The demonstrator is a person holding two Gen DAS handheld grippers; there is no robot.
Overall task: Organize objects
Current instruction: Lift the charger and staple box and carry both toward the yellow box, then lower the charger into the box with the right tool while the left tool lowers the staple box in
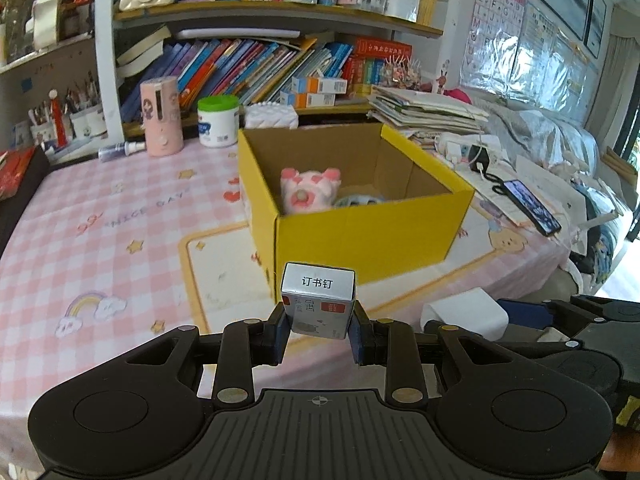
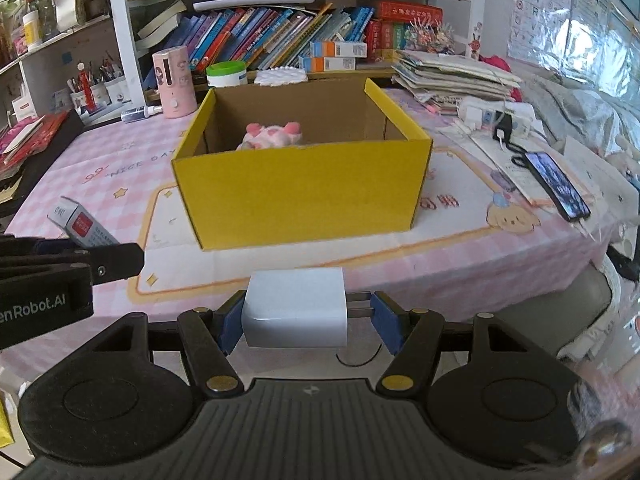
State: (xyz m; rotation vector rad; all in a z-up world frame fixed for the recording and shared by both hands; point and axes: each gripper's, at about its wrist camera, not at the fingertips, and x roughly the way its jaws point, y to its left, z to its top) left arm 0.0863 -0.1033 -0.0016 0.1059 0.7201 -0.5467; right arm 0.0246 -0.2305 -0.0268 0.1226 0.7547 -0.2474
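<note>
Left gripper [image 1: 319,330] clamps a light, stiff staple carton [image 1: 318,300]; right gripper [image 2: 306,320] pinches a slick white charger [image 2: 295,310] lengthwise, both below the yellow box [image 2: 300,184], at twelve o'clock.

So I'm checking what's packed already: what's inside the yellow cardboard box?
Inside the yellow cardboard box sit a pink-and-white plush toy and, beside it, part of a round bluish-white object. The near wall hides the rest of the floor.
</note>
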